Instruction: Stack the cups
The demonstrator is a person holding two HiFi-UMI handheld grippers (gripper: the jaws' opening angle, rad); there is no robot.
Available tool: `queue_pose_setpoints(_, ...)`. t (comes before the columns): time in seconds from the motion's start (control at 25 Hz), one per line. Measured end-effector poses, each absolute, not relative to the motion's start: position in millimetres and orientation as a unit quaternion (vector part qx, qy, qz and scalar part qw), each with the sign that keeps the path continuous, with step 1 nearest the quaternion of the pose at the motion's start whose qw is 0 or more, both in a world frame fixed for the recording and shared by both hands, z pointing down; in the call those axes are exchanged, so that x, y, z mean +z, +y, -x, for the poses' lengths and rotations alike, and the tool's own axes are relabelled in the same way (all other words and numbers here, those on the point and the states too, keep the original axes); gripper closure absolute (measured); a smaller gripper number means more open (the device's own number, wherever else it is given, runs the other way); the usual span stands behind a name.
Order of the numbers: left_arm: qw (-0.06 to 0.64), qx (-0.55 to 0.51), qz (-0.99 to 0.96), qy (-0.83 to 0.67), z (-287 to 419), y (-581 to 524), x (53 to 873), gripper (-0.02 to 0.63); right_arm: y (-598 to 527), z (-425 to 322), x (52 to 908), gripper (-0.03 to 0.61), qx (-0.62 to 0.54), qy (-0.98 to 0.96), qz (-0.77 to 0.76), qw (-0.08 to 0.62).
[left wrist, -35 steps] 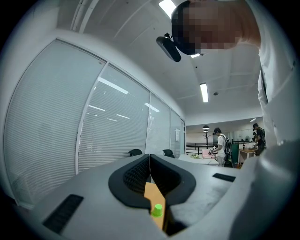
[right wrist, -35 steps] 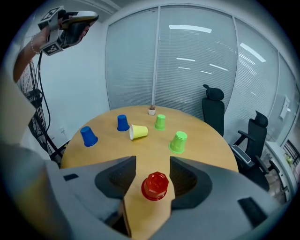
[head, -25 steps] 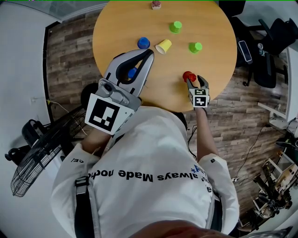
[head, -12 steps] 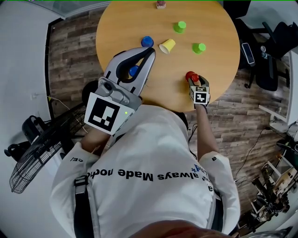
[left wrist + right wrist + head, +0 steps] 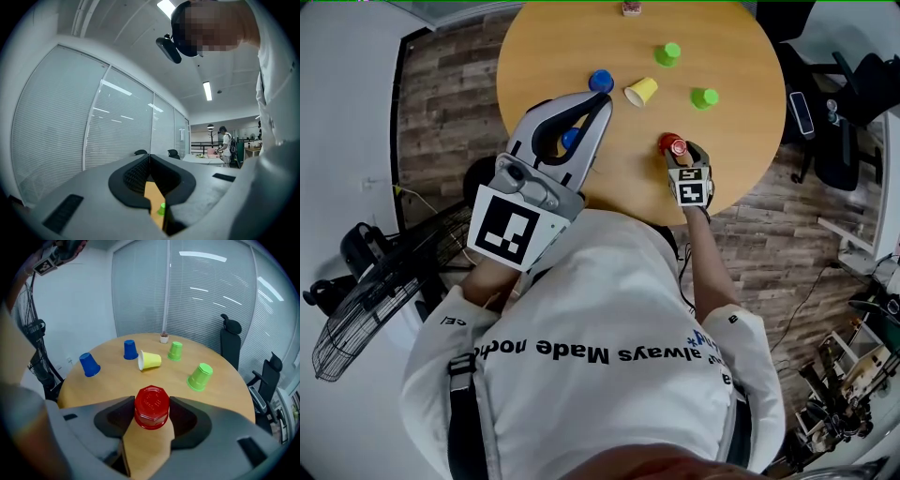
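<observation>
We see the red cup (image 5: 151, 408) upside down at the near edge of the round wooden table (image 5: 112, 385), pinched between the two jaws of the right gripper (image 5: 152, 401), which press on its sides and point down at a slant. Whether its rim touches the tabletop we cannot tell.

Beyond it, the yellow cup (image 5: 151, 360) lies on its side with its mouth turned to the left. The far blue cup (image 5: 131, 349) stands upside down just beside that mouth, and the near blue cup (image 5: 89, 364) stands upside down farther left, near the table's edge. To the right, the far green cup (image 5: 175, 351) and the near green cup (image 5: 200, 376) are also upside down, apart from each other. A small pot (image 5: 163, 337) sits at the far rim.

The left gripper (image 5: 600, 105) hangs above the table's left side, its jaw tips pressed together with nothing between them.
</observation>
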State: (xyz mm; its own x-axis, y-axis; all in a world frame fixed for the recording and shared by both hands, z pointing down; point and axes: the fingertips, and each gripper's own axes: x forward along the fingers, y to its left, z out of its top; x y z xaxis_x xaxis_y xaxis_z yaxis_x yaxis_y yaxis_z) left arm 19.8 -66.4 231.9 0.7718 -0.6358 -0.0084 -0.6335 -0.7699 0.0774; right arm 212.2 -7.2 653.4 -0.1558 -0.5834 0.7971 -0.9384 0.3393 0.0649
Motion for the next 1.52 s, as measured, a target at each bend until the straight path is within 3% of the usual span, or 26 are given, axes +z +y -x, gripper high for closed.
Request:
queue_pose_setpoints(0.72, 0.039, -0.016, -0.925, -0.378, 5.9, -60.5, 234.2, 0.590, -29.1, -50.0, 649.9, 0.339, 0.141, -0.812, -0.375, 0.425)
queue_pose_setpoints(1.52, 0.043, -0.012, -0.903, -0.428, 46.0, -56.3, 238.0, 0.591, -27.8, -1.6, 665.7, 0.337, 0.134, -0.830, -0.320, 0.437)
